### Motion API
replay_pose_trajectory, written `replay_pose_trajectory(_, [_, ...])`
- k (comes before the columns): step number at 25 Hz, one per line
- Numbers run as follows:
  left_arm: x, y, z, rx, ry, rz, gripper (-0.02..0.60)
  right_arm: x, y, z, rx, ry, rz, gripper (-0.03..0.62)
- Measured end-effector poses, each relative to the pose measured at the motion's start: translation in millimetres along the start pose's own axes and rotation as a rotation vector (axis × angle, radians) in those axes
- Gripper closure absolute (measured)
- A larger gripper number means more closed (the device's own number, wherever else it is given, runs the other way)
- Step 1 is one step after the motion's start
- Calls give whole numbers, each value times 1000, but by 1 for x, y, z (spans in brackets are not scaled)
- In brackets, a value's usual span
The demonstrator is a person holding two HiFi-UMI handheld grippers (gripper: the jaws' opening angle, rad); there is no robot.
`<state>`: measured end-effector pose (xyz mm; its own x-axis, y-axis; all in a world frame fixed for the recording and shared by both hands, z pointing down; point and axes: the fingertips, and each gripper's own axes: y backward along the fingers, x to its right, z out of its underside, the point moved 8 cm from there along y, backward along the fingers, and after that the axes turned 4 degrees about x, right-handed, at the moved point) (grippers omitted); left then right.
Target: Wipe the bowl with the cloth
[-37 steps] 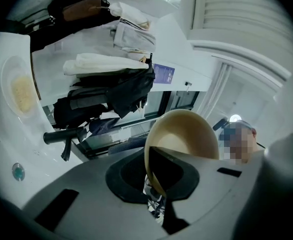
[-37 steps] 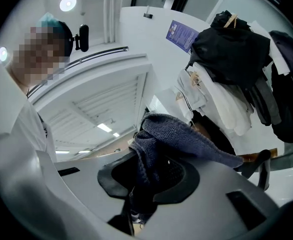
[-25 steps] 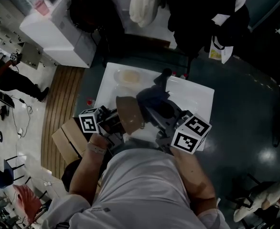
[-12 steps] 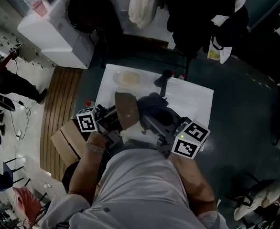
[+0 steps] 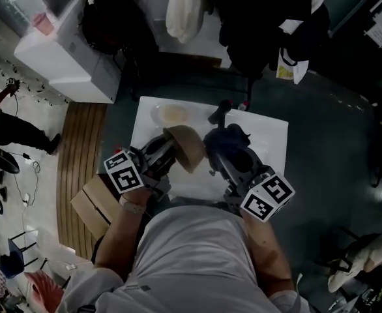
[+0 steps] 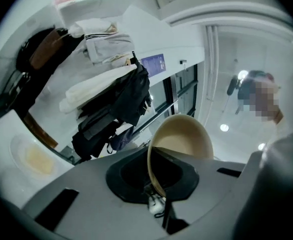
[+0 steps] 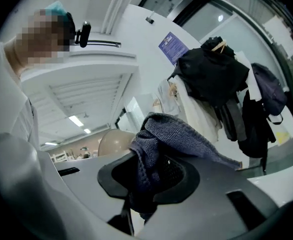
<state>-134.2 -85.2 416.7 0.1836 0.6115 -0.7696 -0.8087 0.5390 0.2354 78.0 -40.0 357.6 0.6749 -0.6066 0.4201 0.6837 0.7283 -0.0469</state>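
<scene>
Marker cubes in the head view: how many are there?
2. One marker cube sits on the left gripper, which holds the bowl; the other on the right gripper, which holds the cloth.

White table point(image 5: 269, 135) on dark floor point(image 5: 321, 162), shallow dish point(image 5: 171, 114) near far left corner, dark object point(image 5: 220, 111) at far edge
</scene>
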Motion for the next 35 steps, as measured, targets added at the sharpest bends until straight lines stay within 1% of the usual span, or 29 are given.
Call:
replay_pose_trajectory(3, [5,-6,-5,-57,-171,-64,561,10,9,2,36,44,77,510])
replay_pose_trajectory(6, [11,-14,-9,-111,-308,-82,561,19,18,4,70,62,150,510])
replay_pose_trajectory(9, [14,-21,-9,-148,-414,-85,561,24,29,9,74,115,234,510])
replay_pose_trajectory(12, [18,-23,-5,-177,-500,-95,561,26,41,15,72,154,299,510])
replay_pose_trajectory(15, [19,-23,2,-215,-594,-128,561,26,50,22,71,174,337,510])
replay_pose_trajectory(17, [22,-23,7,-235,-651,-139,561,26,53,26,62,190,346,510])
replay_pose_trajectory(18, [23,-23,10,-239,-663,-142,561,25,55,28,57,197,348,510])
replay_pose_trajectory(21, [25,-21,16,-232,-658,-162,561,25,60,33,42,203,347,510])
replay_pose_trajectory(23, [26,-22,19,-221,-671,-180,561,26,62,34,42,207,342,510])
replay_pose_trajectory(27, [27,-26,24,-205,-683,-207,561,30,65,32,37,240,343,511])
replay_pose_trajectory(35, [27,-35,24,-198,-703,-245,561,40,63,23,41,279,313,511])
